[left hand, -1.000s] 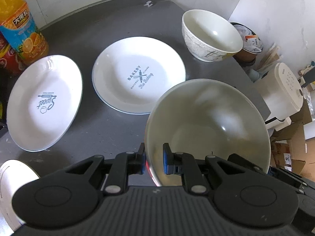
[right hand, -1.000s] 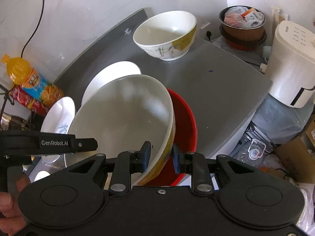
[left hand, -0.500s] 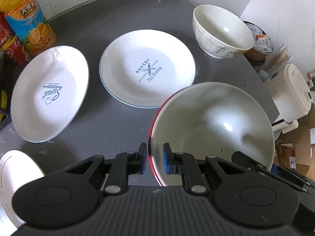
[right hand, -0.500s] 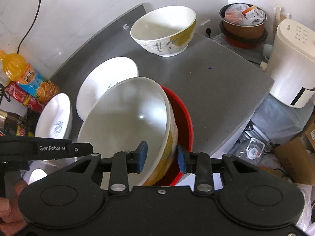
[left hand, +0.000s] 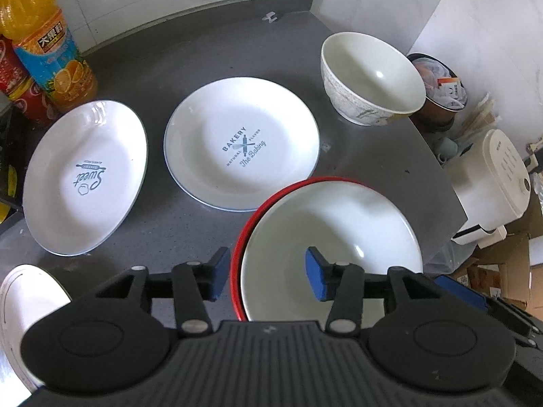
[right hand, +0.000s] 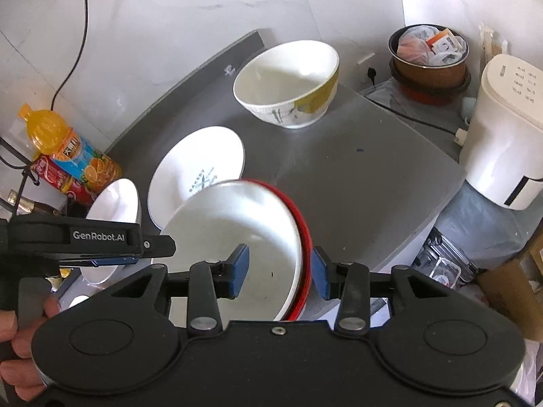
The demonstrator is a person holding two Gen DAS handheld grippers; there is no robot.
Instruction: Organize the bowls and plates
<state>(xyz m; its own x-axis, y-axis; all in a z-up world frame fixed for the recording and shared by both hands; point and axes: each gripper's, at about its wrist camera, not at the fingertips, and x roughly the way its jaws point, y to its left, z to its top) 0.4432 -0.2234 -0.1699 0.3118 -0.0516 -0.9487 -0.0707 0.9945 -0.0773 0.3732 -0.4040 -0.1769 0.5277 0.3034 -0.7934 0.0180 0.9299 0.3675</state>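
Sitting nested inside a red bowl point(left hand: 242, 234) at the grey counter's point(left hand: 390, 169) near edge, the white bowl point(left hand: 331, 234) has both grippers straddling its rim with fingers spread apart, the left gripper point(left hand: 266, 276) on the 8 o'clock side, the right gripper point(right hand: 278, 268) at 4 o'clock. Beyond it, at 11 o'clock, lies the "Bakery" plate point(left hand: 242, 147), with the "Sweet" plate point(left hand: 86, 176) at 9 o'clock of that and a patterned bowl point(left hand: 370, 78) at 1 o'clock.
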